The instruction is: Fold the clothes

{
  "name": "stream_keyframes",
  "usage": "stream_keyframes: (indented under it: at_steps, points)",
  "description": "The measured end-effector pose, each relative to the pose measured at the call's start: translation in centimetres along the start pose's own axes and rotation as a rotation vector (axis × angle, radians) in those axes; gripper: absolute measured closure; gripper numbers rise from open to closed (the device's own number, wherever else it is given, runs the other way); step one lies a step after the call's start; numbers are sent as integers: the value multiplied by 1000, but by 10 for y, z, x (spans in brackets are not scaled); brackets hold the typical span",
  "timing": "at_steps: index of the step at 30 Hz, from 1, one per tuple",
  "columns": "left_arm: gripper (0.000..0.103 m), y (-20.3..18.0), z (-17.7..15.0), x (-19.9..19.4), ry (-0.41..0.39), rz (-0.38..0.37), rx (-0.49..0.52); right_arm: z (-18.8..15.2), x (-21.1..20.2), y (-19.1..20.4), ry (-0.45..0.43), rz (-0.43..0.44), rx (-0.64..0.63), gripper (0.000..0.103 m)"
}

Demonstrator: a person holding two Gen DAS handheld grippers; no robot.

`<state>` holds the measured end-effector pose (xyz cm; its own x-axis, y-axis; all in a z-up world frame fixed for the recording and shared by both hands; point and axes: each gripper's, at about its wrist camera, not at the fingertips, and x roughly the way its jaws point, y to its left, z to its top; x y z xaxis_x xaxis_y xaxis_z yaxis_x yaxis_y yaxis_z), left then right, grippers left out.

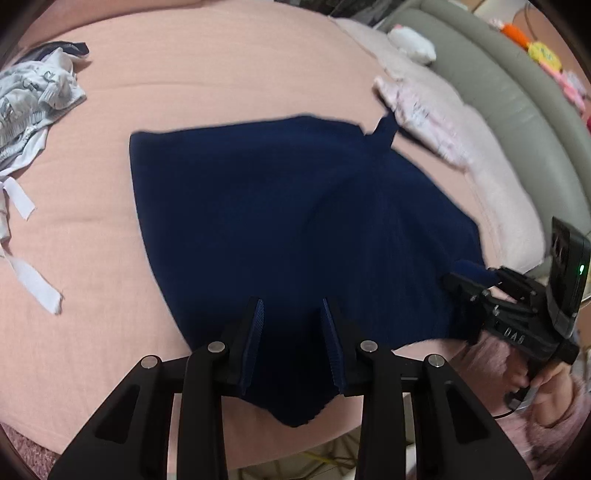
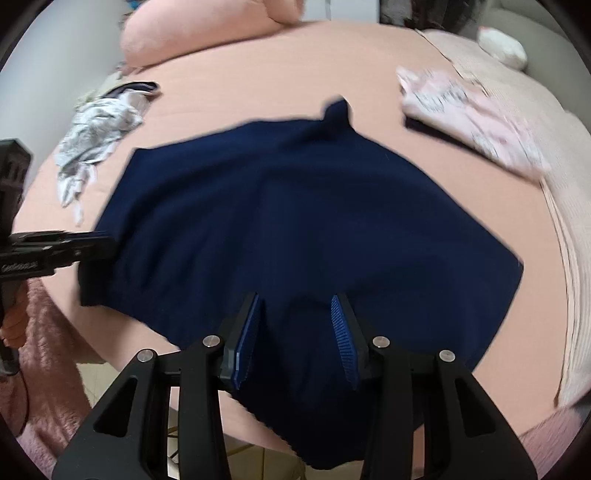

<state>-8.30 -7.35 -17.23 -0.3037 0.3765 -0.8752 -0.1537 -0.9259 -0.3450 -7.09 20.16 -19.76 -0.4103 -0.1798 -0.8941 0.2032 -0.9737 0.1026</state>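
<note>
A navy knitted garment (image 1: 295, 221) lies spread on the pink bed sheet (image 1: 221, 74), and its near end hangs over the bed's edge. My left gripper (image 1: 291, 314) hovers over that near end with its jaws apart, both blue pads bare and the cloth below them. The right wrist view shows the left gripper (image 2: 99, 245) at the garment's (image 2: 295, 206) left edge. My right gripper (image 2: 297, 310) has a raised fold of the navy cloth between its pads. Seen from the left wrist, the right gripper (image 1: 476, 280) sits at the garment's right edge.
A crumpled white and grey patterned garment (image 1: 33, 103) lies at the far left. A folded pink printed one (image 1: 421, 114) rests on a pale pink blanket (image 1: 491, 192) at the right, beside a grey padded headboard (image 1: 517, 110). A pink pillow (image 2: 199, 33) lies at the back. A person's fuzzy pink sleeve (image 1: 554, 413) is at the near edge.
</note>
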Motion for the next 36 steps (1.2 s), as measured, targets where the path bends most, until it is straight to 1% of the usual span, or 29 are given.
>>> stream_keyframes:
  at_steps: [3, 5, 7, 9, 11, 12, 14, 15, 16, 18, 20, 22, 25, 27, 29, 30, 31, 33, 34, 36]
  points:
    - [70, 3, 2, 12, 26, 41, -46, -8, 4, -19, 17, -8, 65, 59]
    - [70, 7, -2, -2, -6, 39, -69, -13, -2, -31, 10, -4, 97, 54]
    - [69, 3, -4, -12, -60, 45, -62, -17, -11, -37, -11, -9, 107, 54]
    - [69, 3, -9, -19, -90, 21, -63, -23, -23, -42, -53, 25, 132, 54]
    - [69, -3, -15, -24, -111, -36, -41, -28, -37, -45, -106, 60, 166, 54]
    - [69, -10, -16, -24, -113, -59, -19, -29, -44, -47, -128, 72, 177, 54]
    - [69, -23, -20, -24, -115, -102, 26, -30, -55, -45, -146, 79, 173, 54]
    - [69, -30, -21, -22, -100, -100, 52, -30, -59, -43, -149, 81, 166, 54]
    - [68, -39, -21, -17, -65, -69, 83, -33, -60, -38, -131, 76, 140, 54]
    - [68, -46, -22, -10, -18, 18, 83, -37, -55, -32, -85, 23, 114, 54]
    - [68, -40, -26, -10, -14, 51, -2, -47, -54, -33, -60, -41, 144, 54]
    - [68, -31, -34, -15, -19, 67, -103, -55, -51, -41, -46, -56, 203, 53]
    - [68, -23, -48, -26, -53, 96, -128, -67, -48, -53, -23, -77, 291, 53]
    - [68, -13, -53, -32, -65, 45, -188, -71, -46, -60, -10, -71, 336, 53]
    - [65, -3, -58, -35, -66, -17, -257, -72, -44, -65, 2, -51, 370, 53]
    - [61, 3, -59, -34, -60, -28, -279, -72, -43, -66, 6, -47, 381, 50]
    - [60, 7, -56, -29, -50, -33, -299, -73, -42, -67, 9, -43, 389, 48]
    - [59, 15, -64, -29, -38, -36, -332, -74, -40, -70, 13, -36, 408, 42]
    - [58, 16, -62, -25, -32, -56, -342, -74, -39, -71, 17, -28, 417, 40]
    - [57, 17, -60, -13, -20, -119, -359, -74, -33, -73, 33, 13, 424, 34]
